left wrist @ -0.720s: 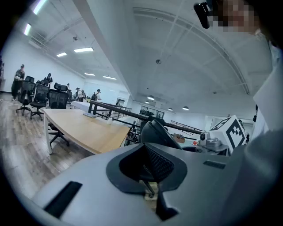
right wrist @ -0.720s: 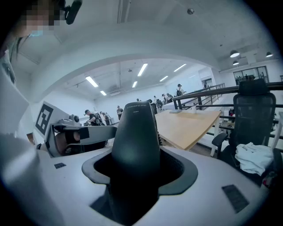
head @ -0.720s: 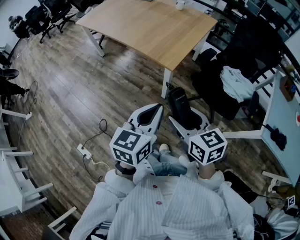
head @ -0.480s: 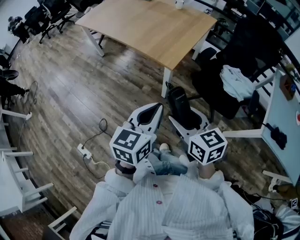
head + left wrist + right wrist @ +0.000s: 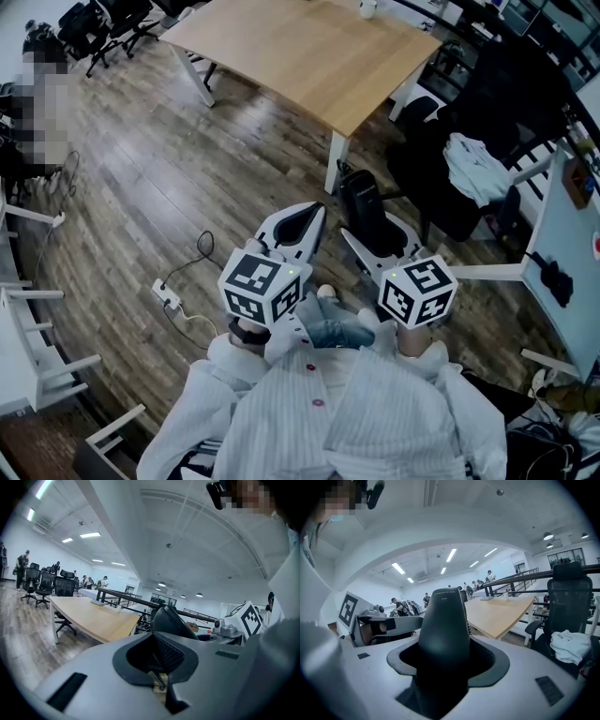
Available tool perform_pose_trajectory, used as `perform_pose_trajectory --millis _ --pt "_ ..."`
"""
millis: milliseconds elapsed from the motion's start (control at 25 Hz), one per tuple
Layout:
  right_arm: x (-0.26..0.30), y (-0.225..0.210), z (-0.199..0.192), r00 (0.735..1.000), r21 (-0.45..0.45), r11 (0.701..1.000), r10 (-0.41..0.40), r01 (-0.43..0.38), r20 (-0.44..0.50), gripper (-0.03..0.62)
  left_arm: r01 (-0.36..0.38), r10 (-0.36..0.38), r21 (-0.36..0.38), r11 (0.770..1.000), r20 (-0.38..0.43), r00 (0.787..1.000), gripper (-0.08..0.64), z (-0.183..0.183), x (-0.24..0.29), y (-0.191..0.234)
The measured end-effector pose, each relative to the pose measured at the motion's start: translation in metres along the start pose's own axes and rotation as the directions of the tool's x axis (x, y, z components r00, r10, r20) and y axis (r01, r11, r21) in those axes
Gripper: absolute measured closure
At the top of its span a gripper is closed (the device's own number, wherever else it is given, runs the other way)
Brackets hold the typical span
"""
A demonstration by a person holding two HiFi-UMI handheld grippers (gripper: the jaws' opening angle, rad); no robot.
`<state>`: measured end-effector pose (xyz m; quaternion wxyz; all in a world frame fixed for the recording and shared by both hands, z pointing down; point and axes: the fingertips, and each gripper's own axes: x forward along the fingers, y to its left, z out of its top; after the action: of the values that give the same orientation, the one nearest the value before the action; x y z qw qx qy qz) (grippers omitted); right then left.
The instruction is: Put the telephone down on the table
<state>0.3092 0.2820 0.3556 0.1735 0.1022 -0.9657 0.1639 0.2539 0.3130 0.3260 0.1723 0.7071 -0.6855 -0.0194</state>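
Note:
A black telephone handset (image 5: 443, 625) stands upright between the jaws of my right gripper (image 5: 445, 663), which is shut on it. From the head view the telephone (image 5: 361, 208) juts out of the right gripper (image 5: 372, 236) above the wooden floor, in front of my lap. My left gripper (image 5: 305, 225) hangs just left of it, its white shells together and nothing in them. Through the left gripper view, its jaws (image 5: 157, 660) show a dark hollow, with the telephone (image 5: 171, 620) behind. The light wooden table (image 5: 309, 56) stands further ahead, apart from both grippers.
A white cup (image 5: 367, 7) sits at the table's far edge. A black office chair with a white cloth (image 5: 473, 164) stands to the right of the table. A power strip with cable (image 5: 167, 298) lies on the floor at the left. White furniture (image 5: 572, 253) lines the right side.
Both grippers keep their places and the telephone stays in the right one. Only the head view has drifted slightly.

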Motion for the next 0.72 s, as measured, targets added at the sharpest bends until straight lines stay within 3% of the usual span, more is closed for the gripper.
perform_pose_trajectory --millis 400,720 --pt "-0.009 0.001 -0.008 1.0 -0.006 1.0 0.025 -0.025 -0.015 0.301 -0.061 0.061 -0.012 0.998 0.009 0.998 0.551 -0.007 -0.012 0.003" --pt "0.019 -0.004 -0.009 0.999 0.011 1.0 0.029 -0.029 -0.035 0.301 -0.064 0.064 -0.03 0.997 0.005 0.998 0.551 -0.009 -0.004 0.029"
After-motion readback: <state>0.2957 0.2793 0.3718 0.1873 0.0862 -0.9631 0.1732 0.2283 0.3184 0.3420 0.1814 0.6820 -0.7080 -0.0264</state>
